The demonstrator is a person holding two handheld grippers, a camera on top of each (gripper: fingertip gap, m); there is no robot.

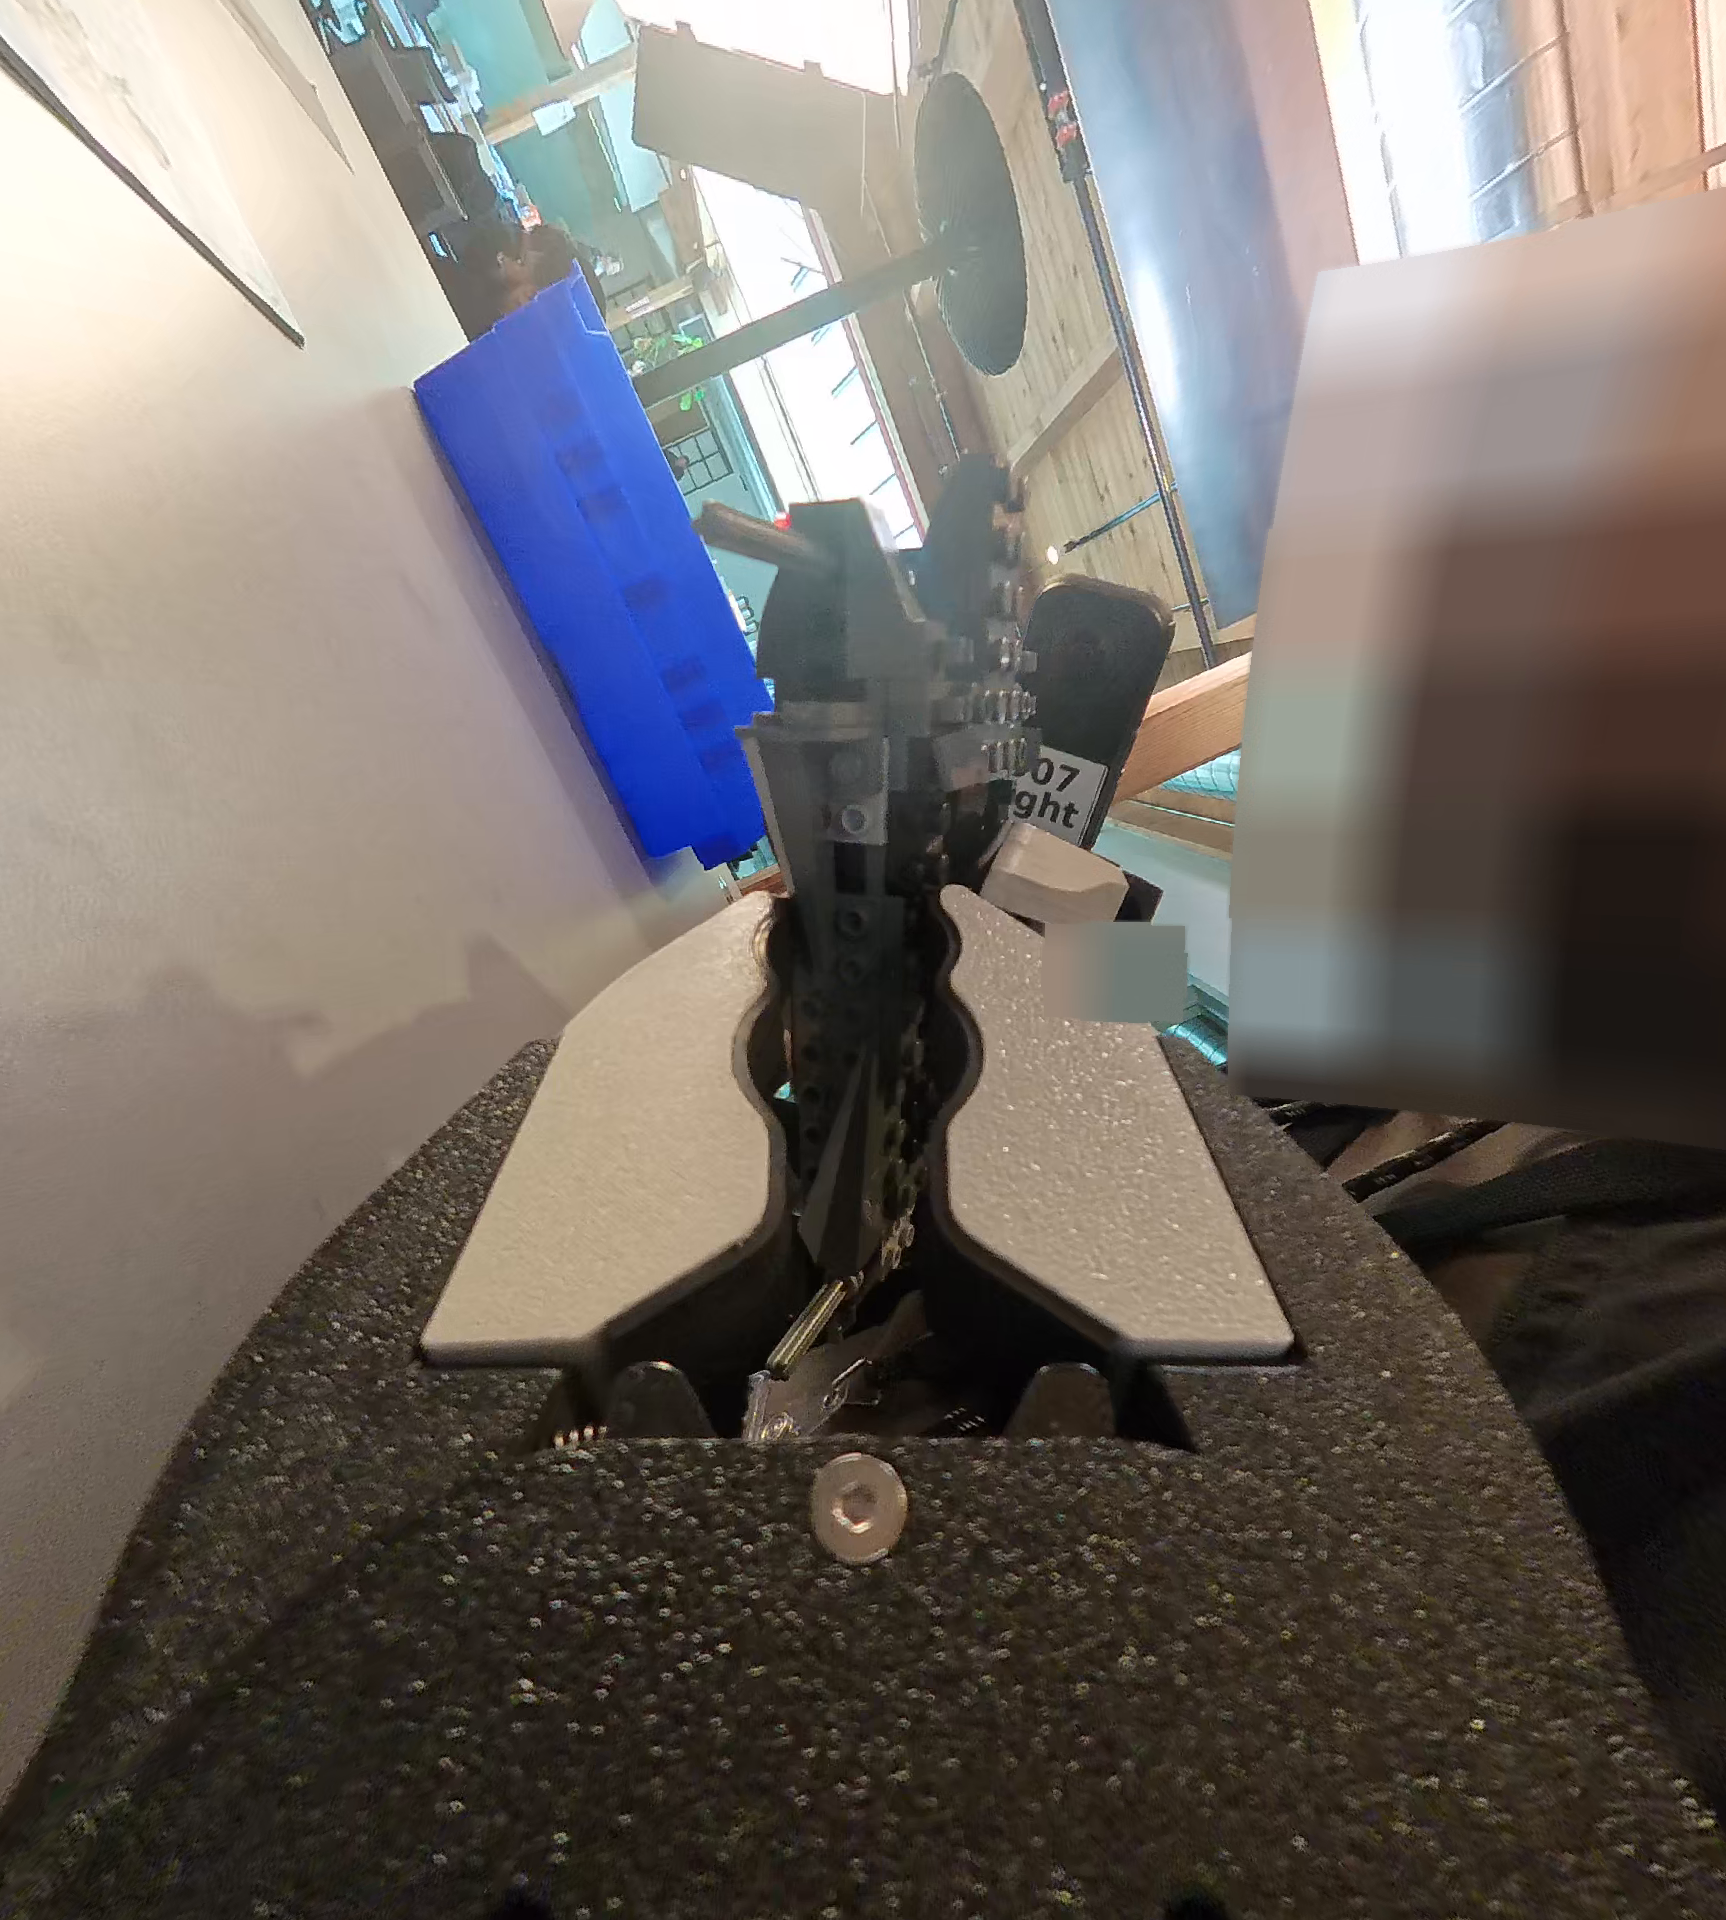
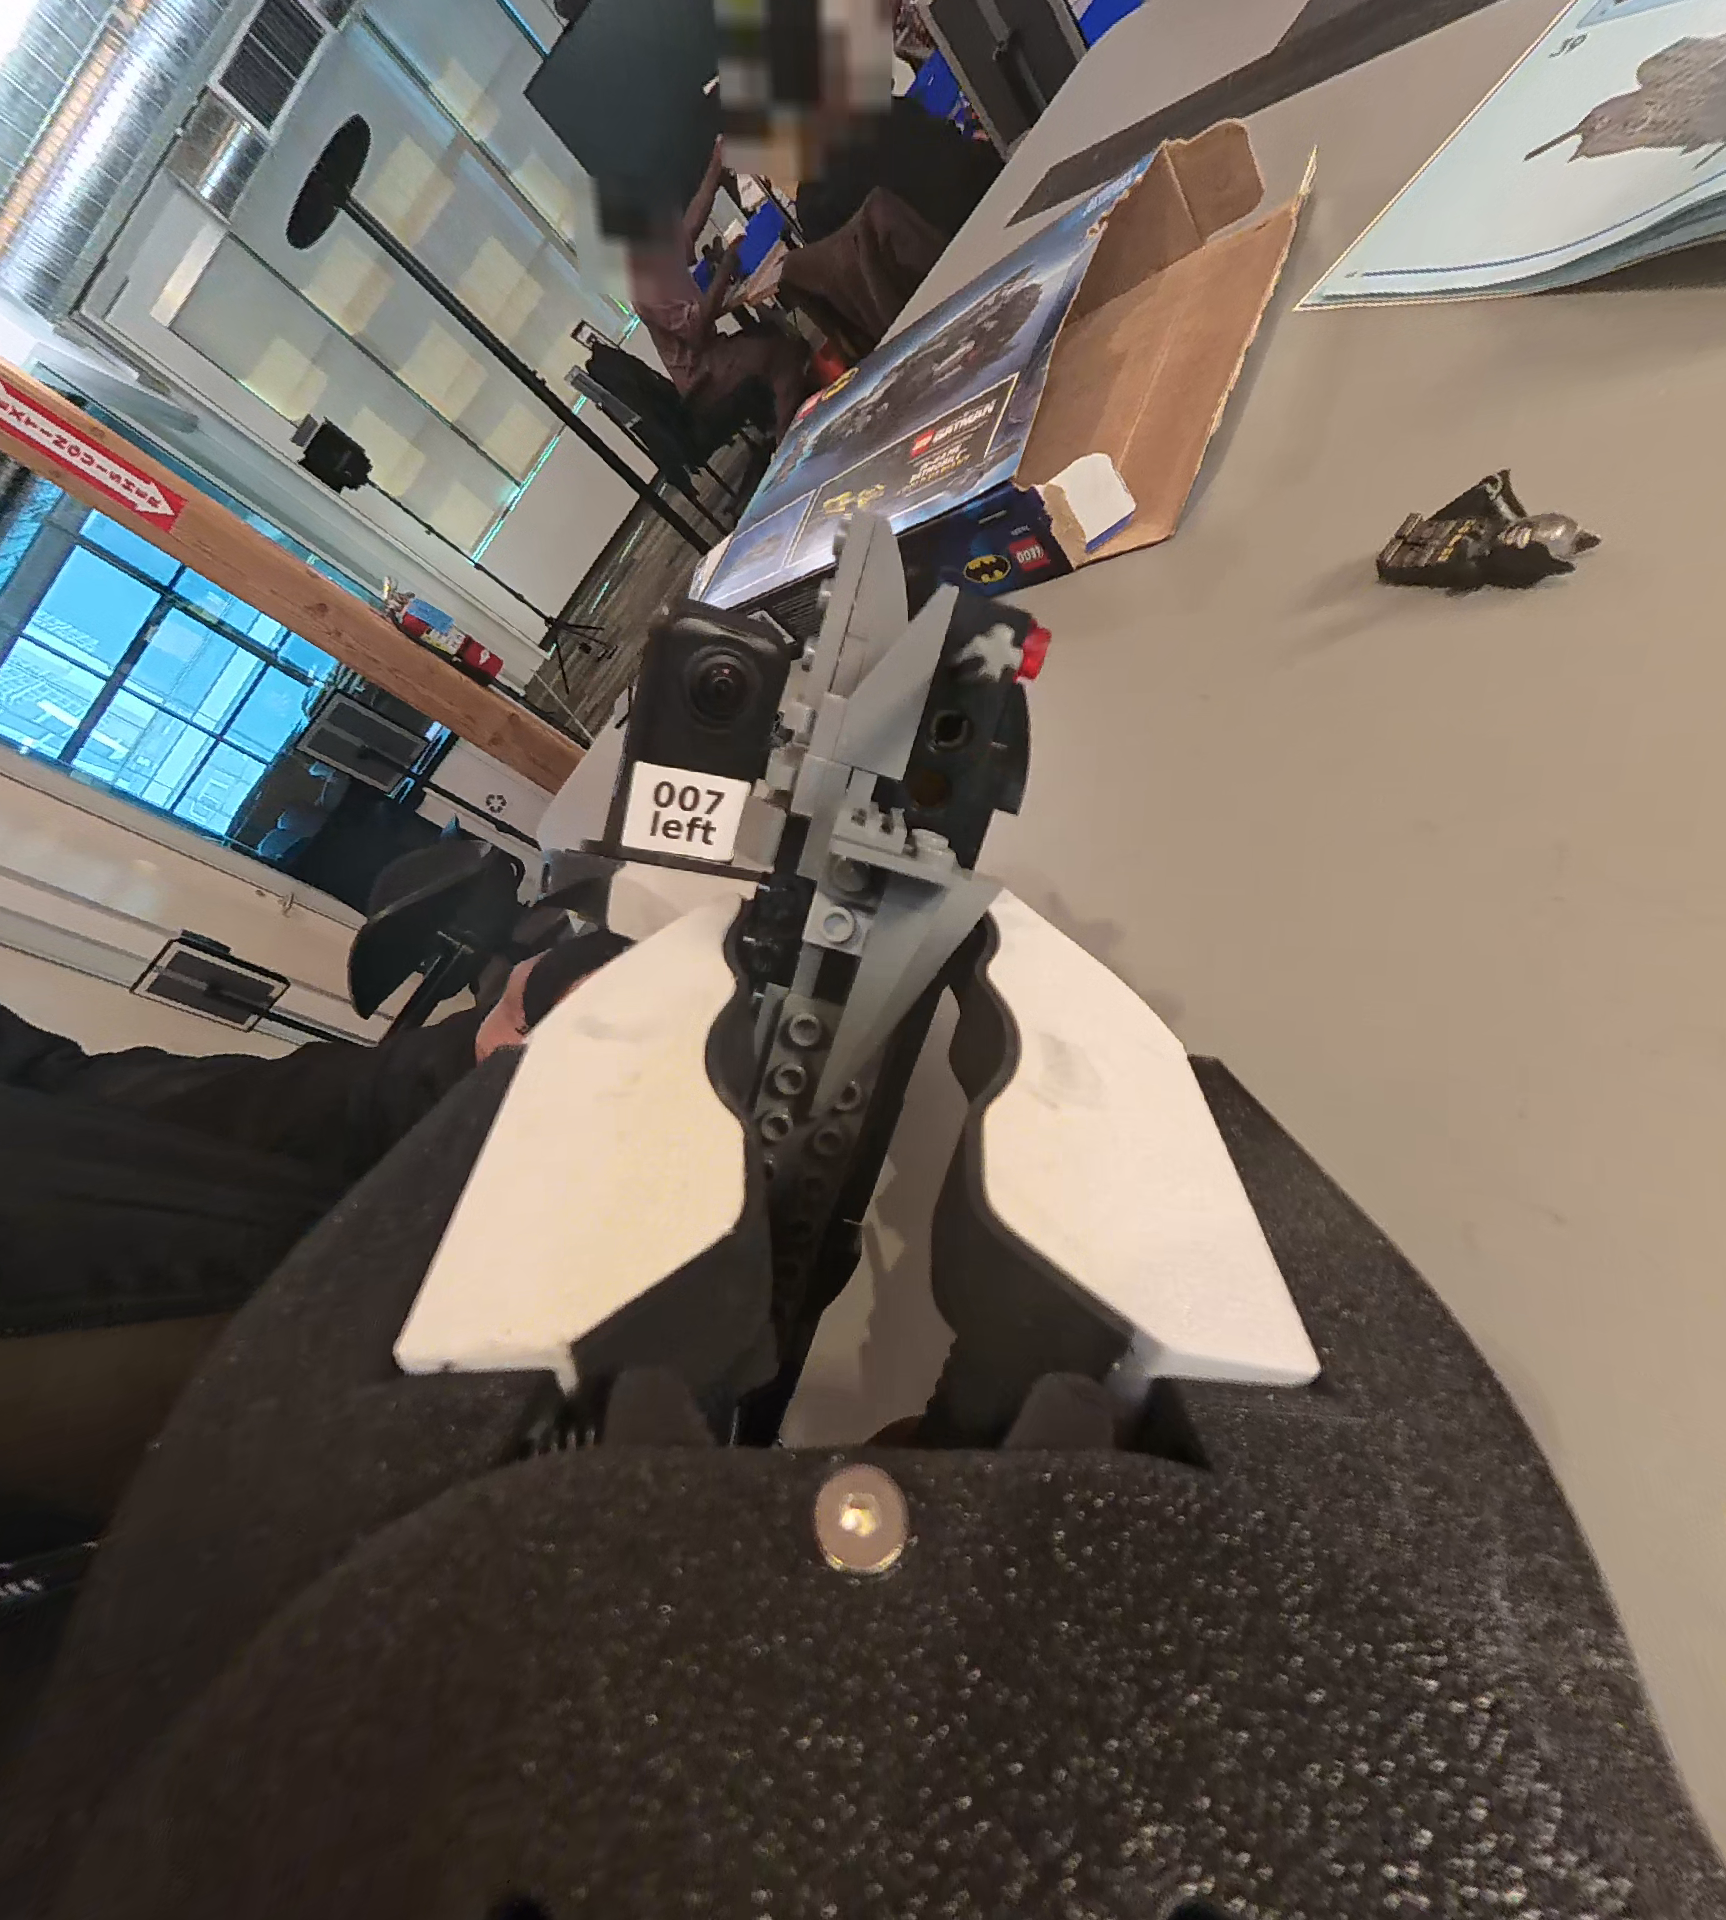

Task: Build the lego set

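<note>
You hold one grey-and-black brick model [image 1: 854, 914] mid-frame, both ends pinched: left gripper [image 1: 859, 935] clamped on it, right gripper [image 2: 864, 966] clamped too. Risk: twist or pull hands apart, studded joints split, pieces drop onto grey table [image 2: 1461, 935]. Loose small black piece [image 2: 1482, 535] sits right of frame.

Two hand-held grippers, black speckled bodies with pale grey fingers

Left gripper [image 1: 857, 935]: coarse black speckled housing across the lower frame; one silver hex screw [image 1: 858, 1508] at lower centre; two flat, pale grey, grainy fingers [image 1: 630, 1132] with wavy black-lined inner edges. Right gripper [image 2: 859, 935]: same black housing, silver screw [image 2: 860, 1526] at lower centre, whiter fingers [image 2: 1108, 1174] with faint scuffs. Black camera block [image 2: 708, 717] with round lens and white label on the far gripper, centre of the right wrist view. Person wears a dark sleeve [image 2: 111, 1143], left edge.
</note>
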